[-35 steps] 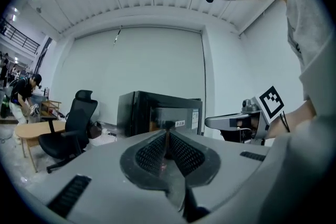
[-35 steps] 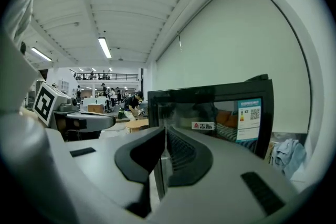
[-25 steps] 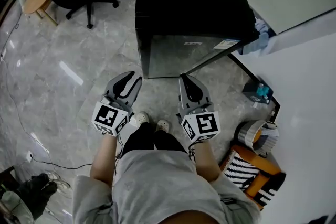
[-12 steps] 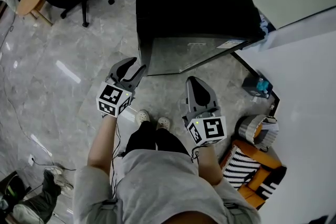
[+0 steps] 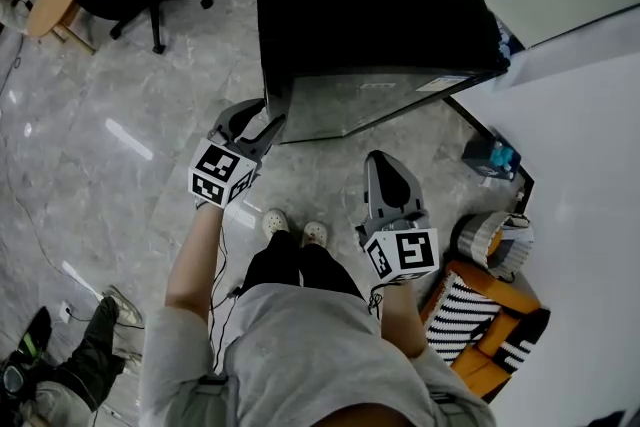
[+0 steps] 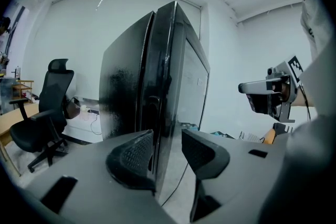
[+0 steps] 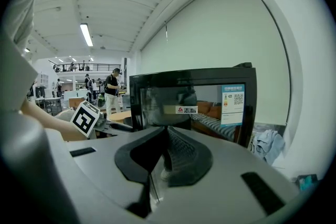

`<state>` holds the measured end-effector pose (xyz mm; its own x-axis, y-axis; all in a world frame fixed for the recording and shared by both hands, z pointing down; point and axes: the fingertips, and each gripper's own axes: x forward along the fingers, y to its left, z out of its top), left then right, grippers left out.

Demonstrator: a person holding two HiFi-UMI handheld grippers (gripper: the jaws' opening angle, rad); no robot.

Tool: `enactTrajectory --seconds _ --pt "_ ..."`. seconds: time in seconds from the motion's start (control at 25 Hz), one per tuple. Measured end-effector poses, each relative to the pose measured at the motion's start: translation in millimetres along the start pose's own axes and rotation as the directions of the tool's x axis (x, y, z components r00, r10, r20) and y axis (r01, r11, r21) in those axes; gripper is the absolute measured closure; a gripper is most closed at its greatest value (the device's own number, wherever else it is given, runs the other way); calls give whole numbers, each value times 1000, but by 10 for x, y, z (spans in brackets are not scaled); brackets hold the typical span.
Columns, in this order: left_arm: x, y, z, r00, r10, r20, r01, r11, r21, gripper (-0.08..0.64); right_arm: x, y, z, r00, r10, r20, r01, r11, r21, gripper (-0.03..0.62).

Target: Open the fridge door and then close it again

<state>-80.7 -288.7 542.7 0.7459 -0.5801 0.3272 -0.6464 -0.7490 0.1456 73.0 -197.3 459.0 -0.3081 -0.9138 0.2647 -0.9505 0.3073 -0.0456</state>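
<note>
Grey ribbed fingers (image 6: 134, 157) of the left gripper (image 6: 167, 140) are standing spread wide; they have just been opening, and they are not pinching anything yet. In the left gripper view the gap between them is lining up with the side edge of the fridge door (image 6: 164, 86), beside the dark seam where the door meets the body, but I cannot tell whether a pad is touching it. Compared with a second ago, this gripper is now sitting lower and further forward: in the head view it is reaching the front left corner of the black fridge (image 5: 370, 5), where before it was hanging near the person's knees. The right gripper (image 7: 167, 136) is keeping its fingers pressed together with nothing between them, and it is waiting well back from the door front, above the grey marble floor (image 5: 150, 115). The fridge is standing on that floor against the white wall, and its door is looking shut. So the opening step is only beginning, in my judgement: the left fingers are preparing to close on the door edge and pull it.
</note>
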Motion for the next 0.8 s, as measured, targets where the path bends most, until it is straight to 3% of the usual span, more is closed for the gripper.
enactTrajectory --seconds 0.28,0.44,0.8 --pt "65 43 6 1000 -25 -12 25 999 28 409 -25 -32 -29 1000 -19 -3 19 1000 -1 566" --pt "72 86 4 1000 -14 -10 14 1000 23 457 -54 -24 -36 1000 -28 -3 28 1000 -3 566" --pt "72 80 -15 1000 21 -19 -21 1000 9 469 -114 9 -39 999 -45 7 45 999 0 566"
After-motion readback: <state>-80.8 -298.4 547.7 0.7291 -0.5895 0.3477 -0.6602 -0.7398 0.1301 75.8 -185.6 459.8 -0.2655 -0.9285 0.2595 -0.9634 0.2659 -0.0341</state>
